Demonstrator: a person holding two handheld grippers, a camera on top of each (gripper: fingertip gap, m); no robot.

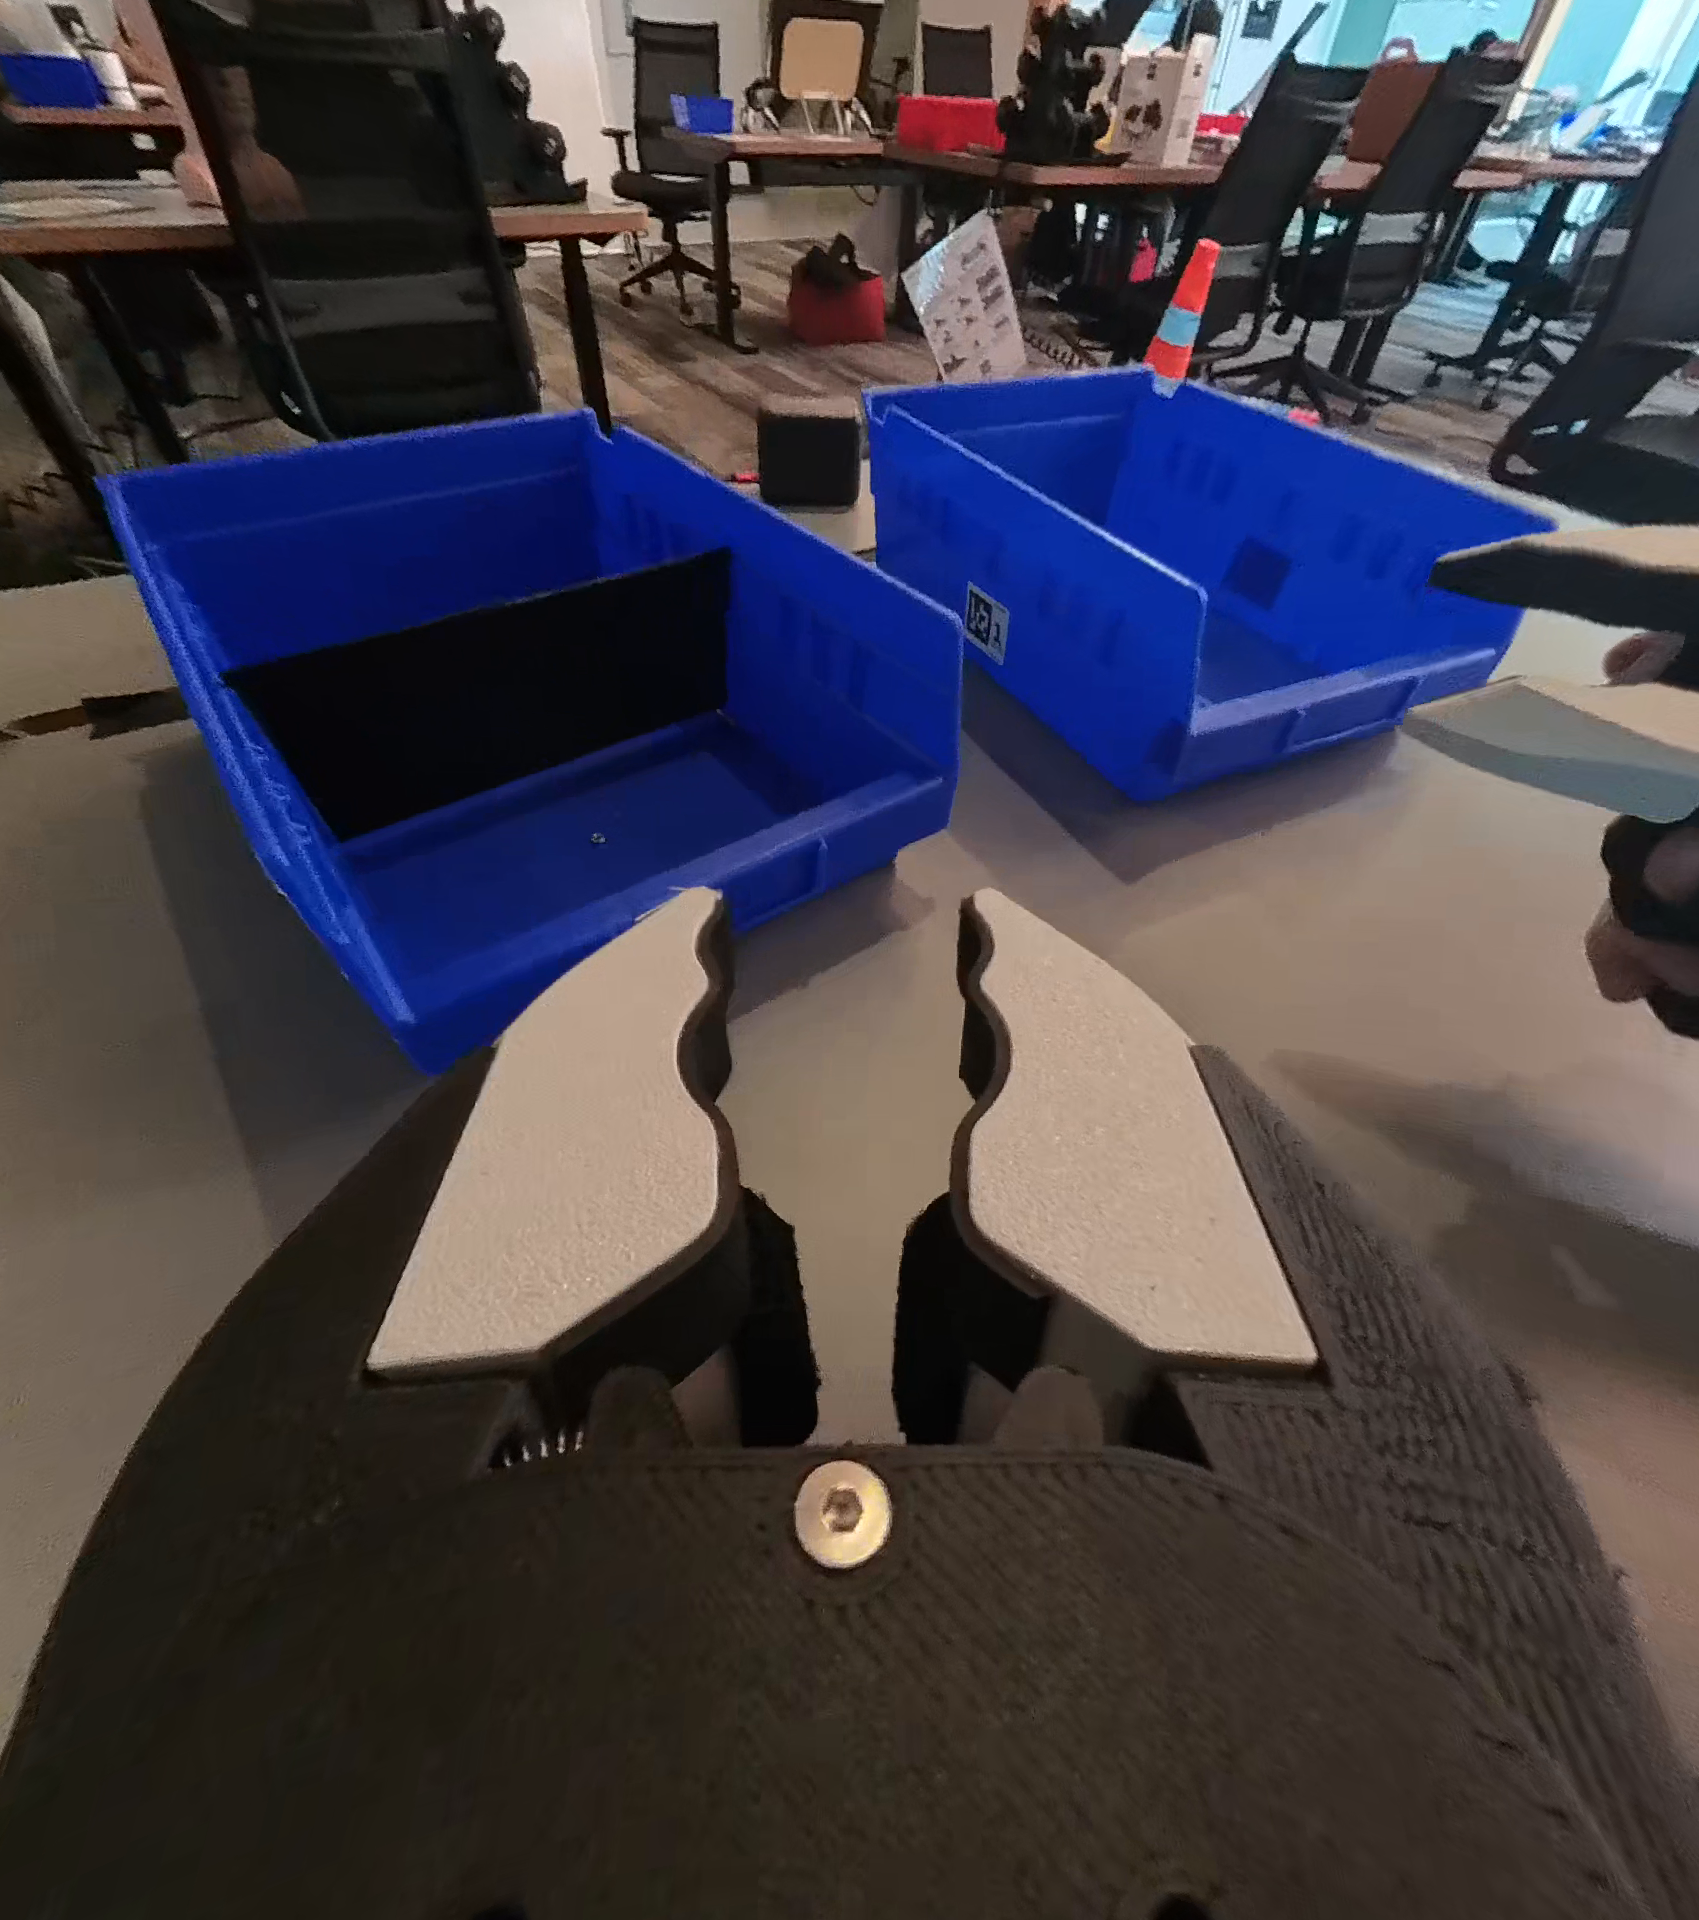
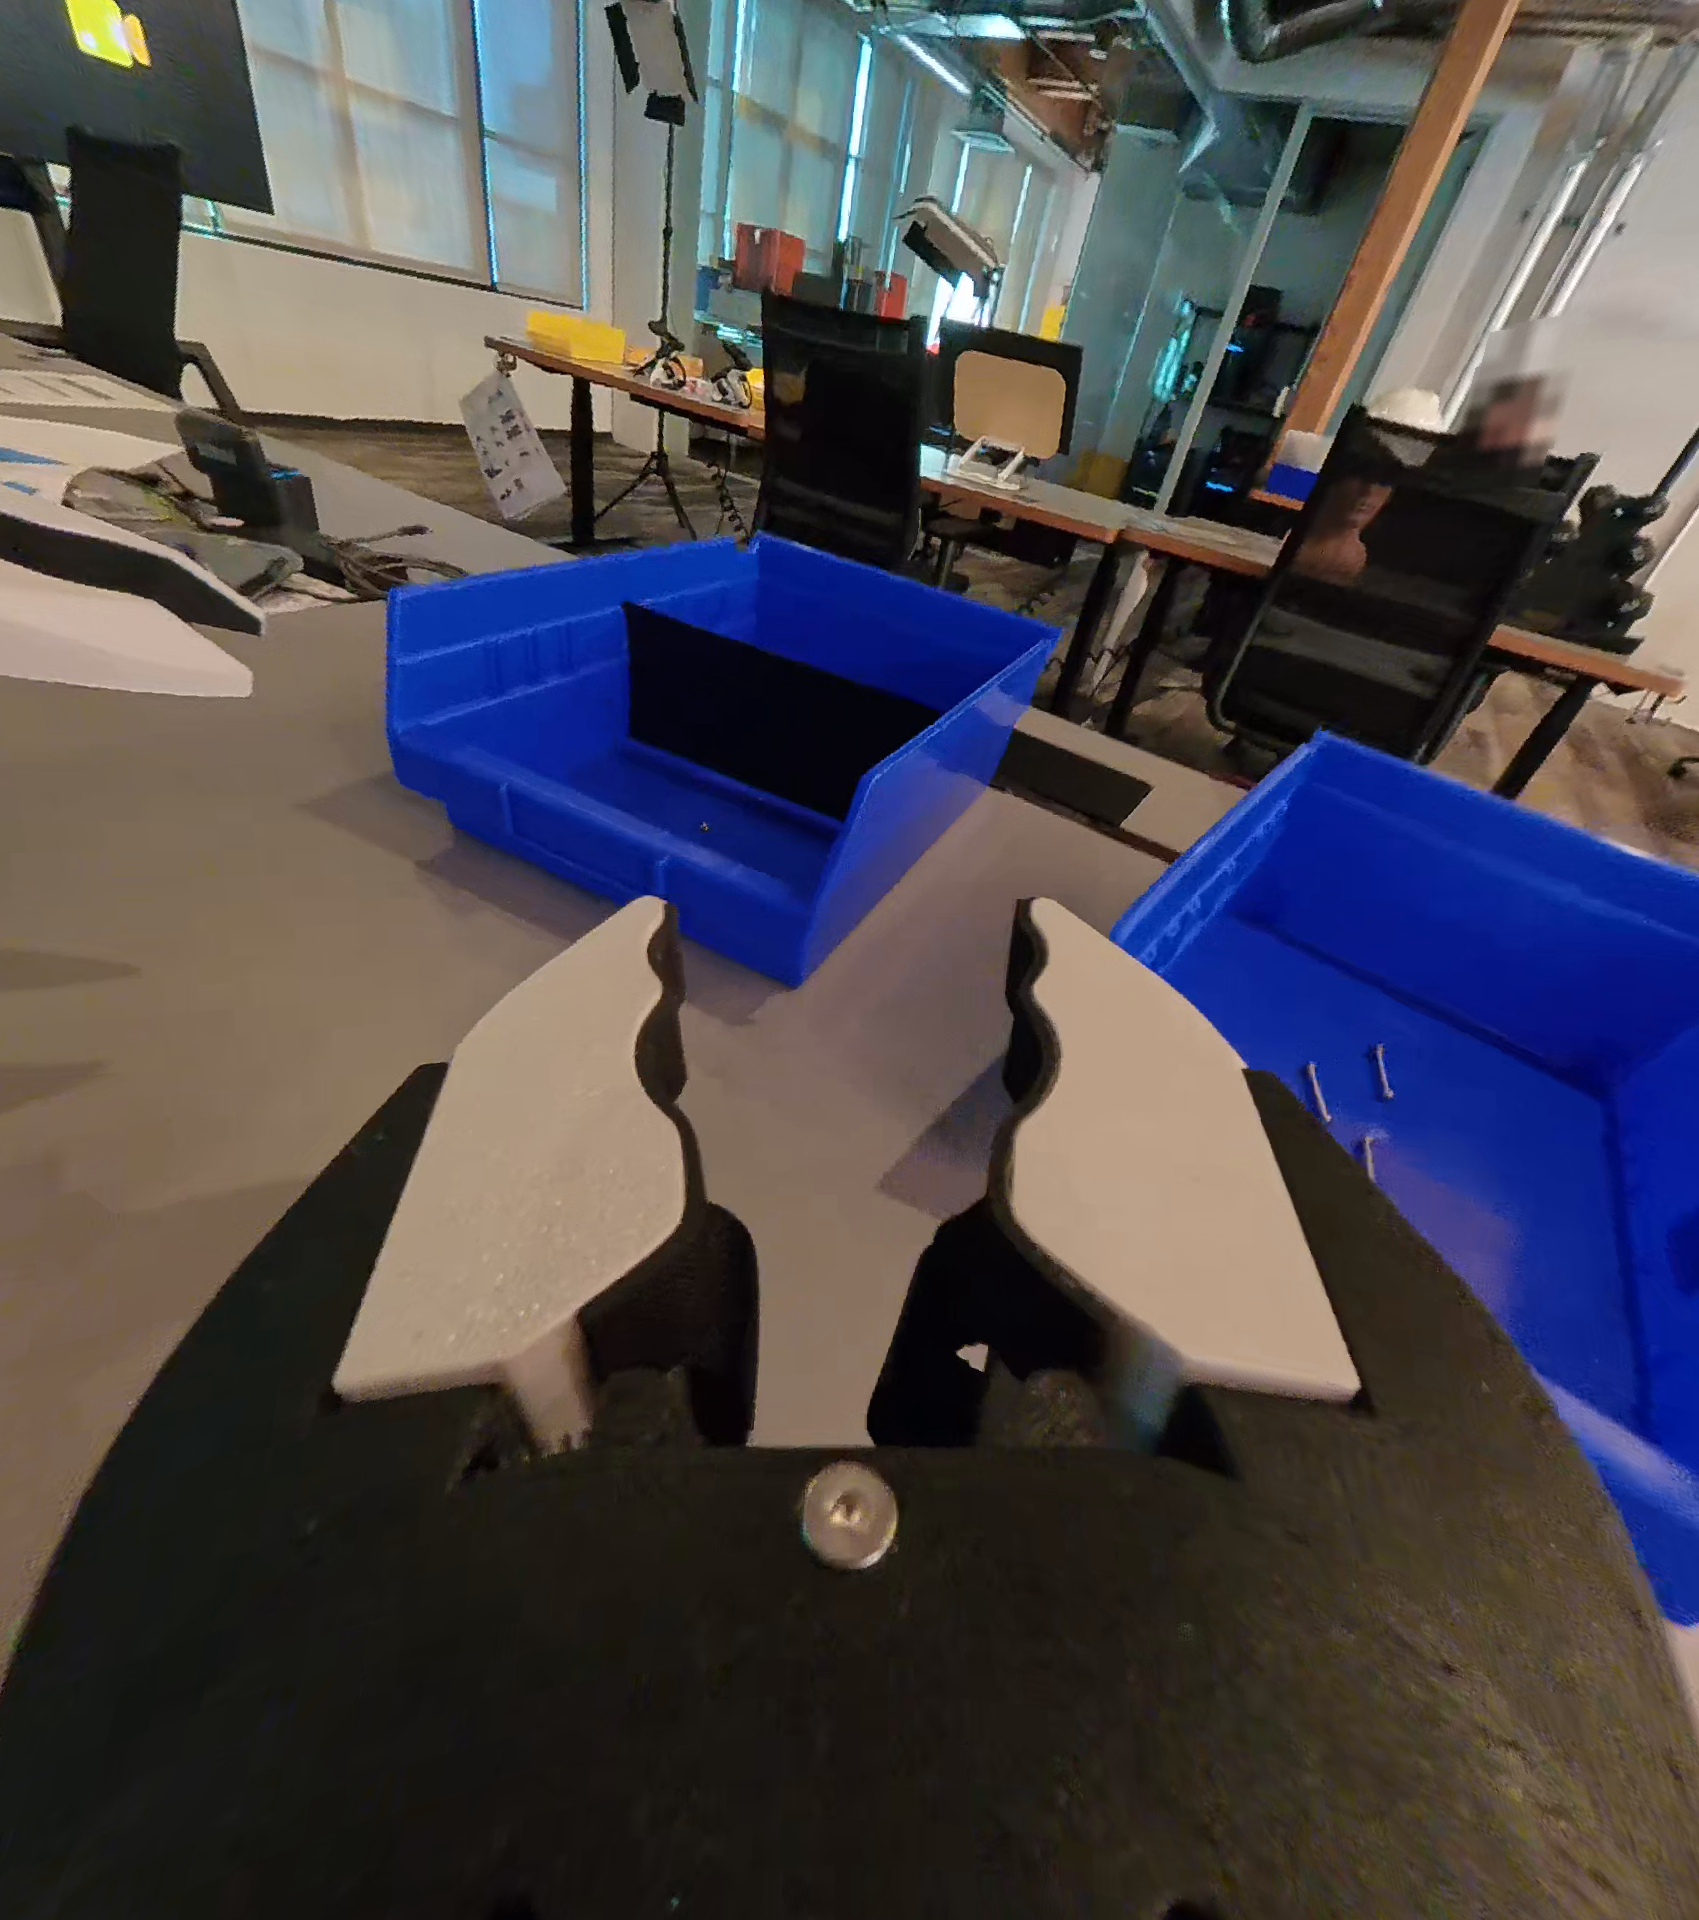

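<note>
The left gripper (image 1: 843, 914) hangs over the grey table (image 1: 1188, 987), fingers apart and holding nothing, its left fingertip just short of the front lip of the divided bin (image 1: 824, 665). The right gripper (image 2: 843, 925) is likewise spread and empty, with the divided bin (image 2: 928, 769) ahead of its tips. The second bin (image 2: 1447, 1195) lies just off its right finger, a few small screws (image 2: 1382, 1070) on its floor.

Right gripper (image 2: 845, 925) hovers above the grey worktop (image 2: 201, 1039), fingers apart, empty, between two blue bins (image 2: 699, 727).
</note>
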